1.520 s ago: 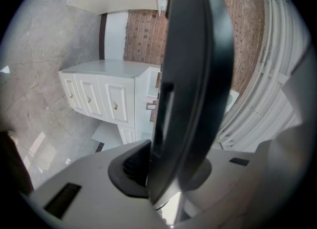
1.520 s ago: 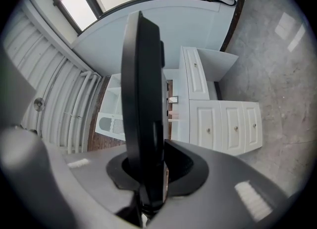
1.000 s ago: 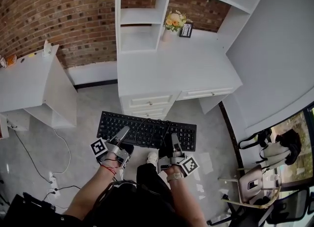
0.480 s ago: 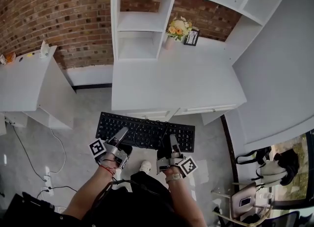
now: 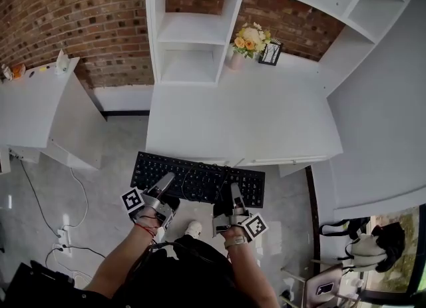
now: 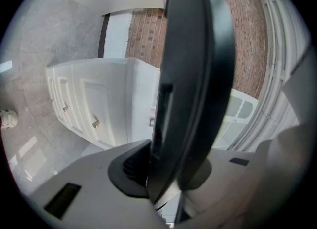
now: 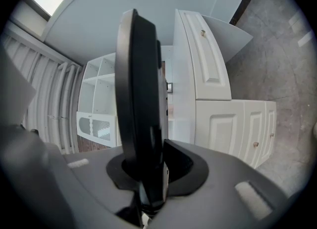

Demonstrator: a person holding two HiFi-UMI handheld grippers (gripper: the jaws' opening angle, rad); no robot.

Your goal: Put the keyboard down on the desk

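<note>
A black keyboard [image 5: 198, 179] with its cable lying across the keys is held flat in the air just in front of the white desk [image 5: 239, 117], over the floor. My left gripper [image 5: 163, 184] is shut on the keyboard's near edge at the left, and my right gripper [image 5: 235, 192] is shut on the near edge at the right. In the left gripper view the keyboard [image 6: 190, 74] stands edge-on between the jaws. The right gripper view shows the keyboard [image 7: 141, 109] the same way, with the desk drawers [image 7: 213, 60] beyond it.
A vase of flowers [image 5: 247, 39] and a small picture frame [image 5: 271, 53] stand at the desk's back. White shelves [image 5: 186, 27] rise behind the desk. A second white table [image 5: 36, 104] stands at left, and cables [image 5: 73, 233] lie on the floor.
The desk has come nearer and fills more of the view; its front edge now almost meets the keyboard's far edge. Both grips on the keyboard are unchanged.
</note>
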